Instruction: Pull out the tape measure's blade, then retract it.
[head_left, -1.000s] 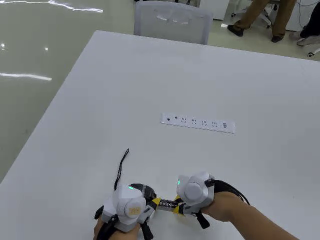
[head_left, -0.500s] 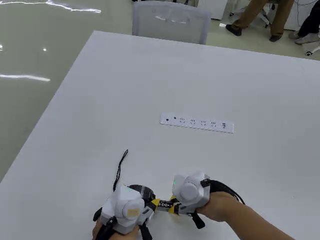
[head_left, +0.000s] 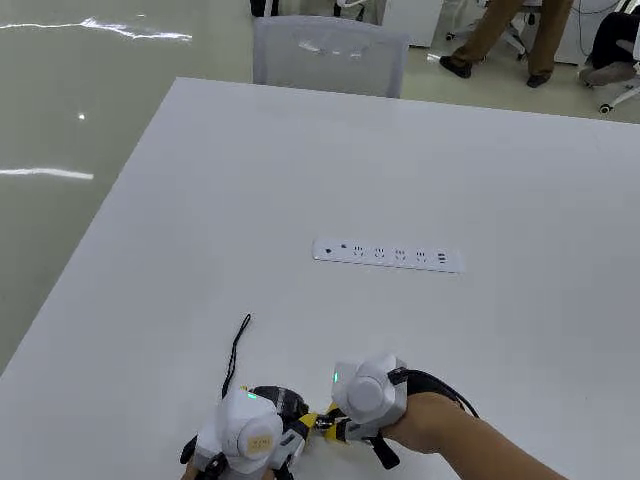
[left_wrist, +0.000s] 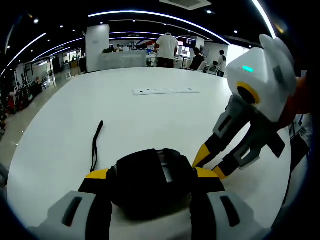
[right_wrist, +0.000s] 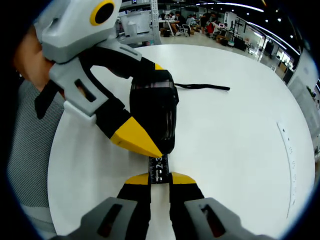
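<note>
A black tape measure case (left_wrist: 152, 180) (right_wrist: 154, 107) (head_left: 278, 401) lies on the white table near its front edge, and my left gripper (left_wrist: 152, 175) (head_left: 290, 425) is shut on it. Its black wrist strap (head_left: 236, 347) (left_wrist: 95, 145) (right_wrist: 202, 87) trails away across the table. A short length of dark blade (right_wrist: 159, 169) (head_left: 322, 421) sticks out of the case. My right gripper (right_wrist: 159, 177) (head_left: 335, 425) is shut on the end of that blade, close to the case. Both grippers stand almost nose to nose.
A white power strip (head_left: 388, 255) (left_wrist: 165, 91) lies across the middle of the table (head_left: 300, 180). A grey chair (head_left: 330, 55) stands at the far edge, with people beyond it. The table's front edge runs just behind the grippers.
The right gripper has moved left toward the case, so less blade shows between the two grippers. The head camera has tilted, shifting the whole scene.
</note>
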